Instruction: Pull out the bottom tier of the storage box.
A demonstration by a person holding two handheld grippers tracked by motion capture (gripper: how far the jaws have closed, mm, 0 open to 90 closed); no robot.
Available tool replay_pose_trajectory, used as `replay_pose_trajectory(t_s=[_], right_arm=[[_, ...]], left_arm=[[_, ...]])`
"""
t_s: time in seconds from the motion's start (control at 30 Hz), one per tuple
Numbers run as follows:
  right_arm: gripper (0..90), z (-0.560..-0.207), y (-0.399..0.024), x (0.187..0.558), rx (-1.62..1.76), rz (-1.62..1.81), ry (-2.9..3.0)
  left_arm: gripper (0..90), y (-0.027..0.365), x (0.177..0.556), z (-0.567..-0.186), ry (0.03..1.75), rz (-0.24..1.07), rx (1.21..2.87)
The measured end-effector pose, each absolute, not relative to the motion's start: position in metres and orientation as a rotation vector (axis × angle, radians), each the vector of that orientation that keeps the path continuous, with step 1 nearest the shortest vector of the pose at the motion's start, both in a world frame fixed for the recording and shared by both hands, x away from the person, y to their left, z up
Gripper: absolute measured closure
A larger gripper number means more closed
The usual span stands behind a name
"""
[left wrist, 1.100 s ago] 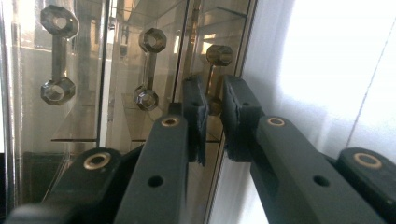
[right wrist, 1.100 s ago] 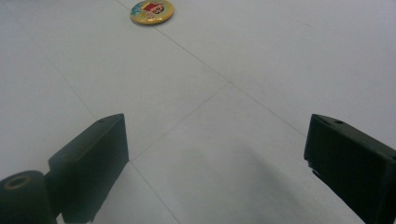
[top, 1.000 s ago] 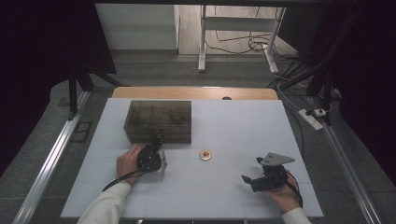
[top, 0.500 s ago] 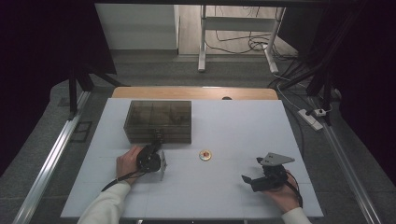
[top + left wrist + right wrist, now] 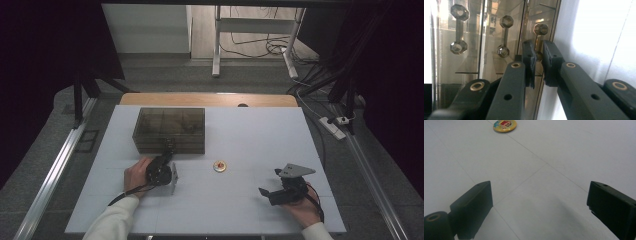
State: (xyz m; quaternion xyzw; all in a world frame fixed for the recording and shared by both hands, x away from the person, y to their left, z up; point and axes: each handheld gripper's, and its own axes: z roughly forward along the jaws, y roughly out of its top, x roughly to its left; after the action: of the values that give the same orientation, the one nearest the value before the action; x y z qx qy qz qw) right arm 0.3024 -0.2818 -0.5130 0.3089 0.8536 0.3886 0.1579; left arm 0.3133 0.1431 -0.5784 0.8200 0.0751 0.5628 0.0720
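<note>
Left gripper jaws nearly closed, apparently pinching; right gripper spread wide.

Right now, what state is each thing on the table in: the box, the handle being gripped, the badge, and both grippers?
Smoky drawer box: drawers all closed.
Drawer handle: pinched between the jaws.
Left gripper: shut on the handle.
Right gripper: jaws wide open, holding nothing, low over the table.
Round badge: lying flat, face up, untouched.
White table: bearing everything.

Smoky brown translucent box, yellow badge (red-blue print), white table
</note>
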Motion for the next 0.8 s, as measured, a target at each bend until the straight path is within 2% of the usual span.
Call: replay_pose_trajectory(t_s=[0.8], right_arm=[[6.6, -0.5123, -0.2825, 0.3021, 0.884, 1.116, 2.438]], left_arm=[[80.8, 0.1438, 0.3090, -0.5782, 0.227, 1.704, 2.453]])
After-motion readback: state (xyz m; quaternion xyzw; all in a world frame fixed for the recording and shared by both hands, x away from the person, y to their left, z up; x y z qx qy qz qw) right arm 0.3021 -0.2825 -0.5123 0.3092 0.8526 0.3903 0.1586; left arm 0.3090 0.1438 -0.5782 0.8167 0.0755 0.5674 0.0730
